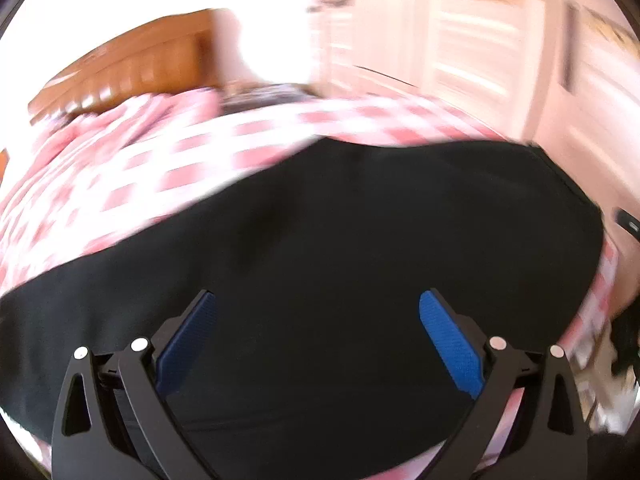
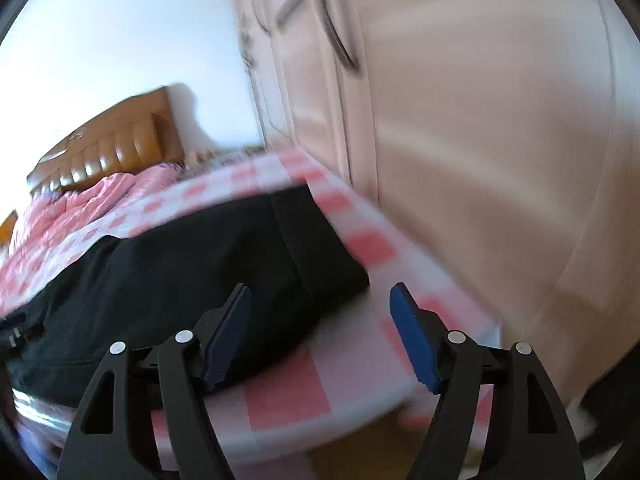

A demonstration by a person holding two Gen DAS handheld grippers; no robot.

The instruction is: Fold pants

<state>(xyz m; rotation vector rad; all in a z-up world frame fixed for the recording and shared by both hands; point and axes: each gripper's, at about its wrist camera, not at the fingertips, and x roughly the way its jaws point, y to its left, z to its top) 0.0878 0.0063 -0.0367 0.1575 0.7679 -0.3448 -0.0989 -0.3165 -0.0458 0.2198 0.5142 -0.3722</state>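
The black pants (image 1: 360,260) are lying flat on the bed (image 1: 180,152). Both the left gripper (image 1: 318,300) and right gripper (image 2: 320,294) are hovering, jaws apart, empty. Grabbing one layer risks bunching the fold.

Bed (image 2: 280,396) in pink-and-white checked cover; black pants (image 1: 360,240) lie flat on it.

Both wrist views close above the pants (image 1: 360,240), angled down
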